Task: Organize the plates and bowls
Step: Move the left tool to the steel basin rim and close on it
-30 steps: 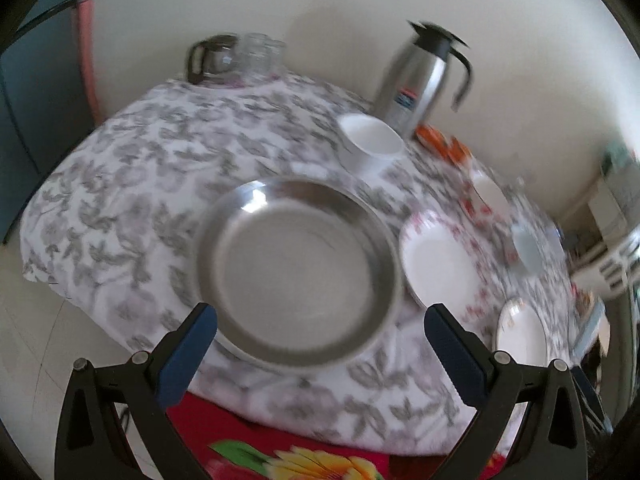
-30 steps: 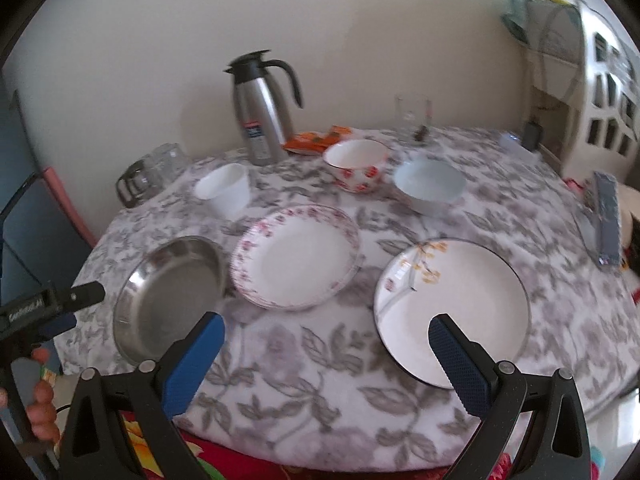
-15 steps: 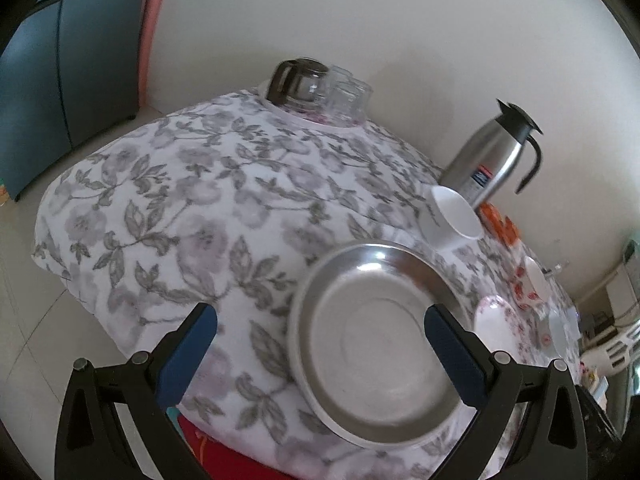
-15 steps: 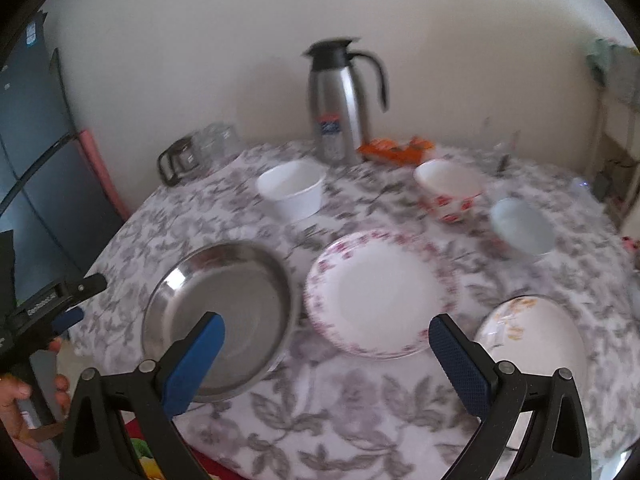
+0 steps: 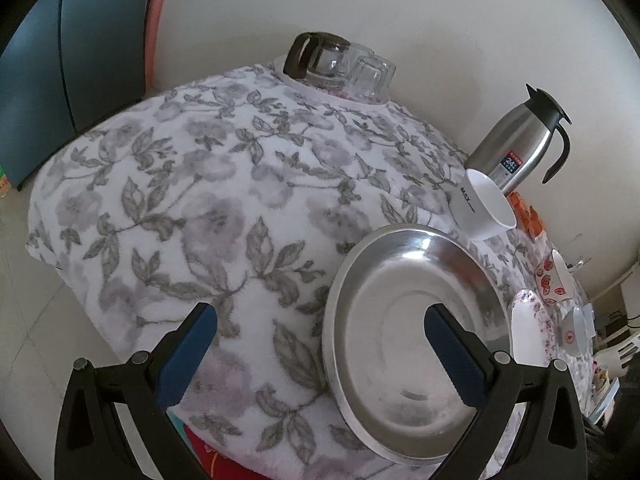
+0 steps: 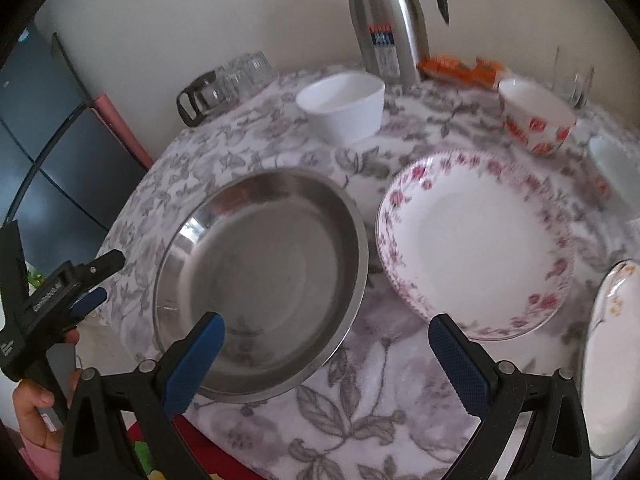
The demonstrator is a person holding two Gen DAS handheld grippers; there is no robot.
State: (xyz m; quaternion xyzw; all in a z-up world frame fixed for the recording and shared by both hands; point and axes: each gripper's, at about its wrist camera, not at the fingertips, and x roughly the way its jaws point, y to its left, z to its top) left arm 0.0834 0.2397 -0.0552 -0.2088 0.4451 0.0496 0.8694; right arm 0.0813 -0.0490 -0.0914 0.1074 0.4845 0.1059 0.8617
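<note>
Right wrist: shiny round steel plate [image 6: 260,280]

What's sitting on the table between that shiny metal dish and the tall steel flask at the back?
A plain white bowl stands between the metal dish and the steel flask, seen best in the right wrist view. Otherwise there is only flowered tablecloth.

Black gripper [image 6: 326,352] frames, blue ribbed pads [image 6: 460,364], silver screws
</note>
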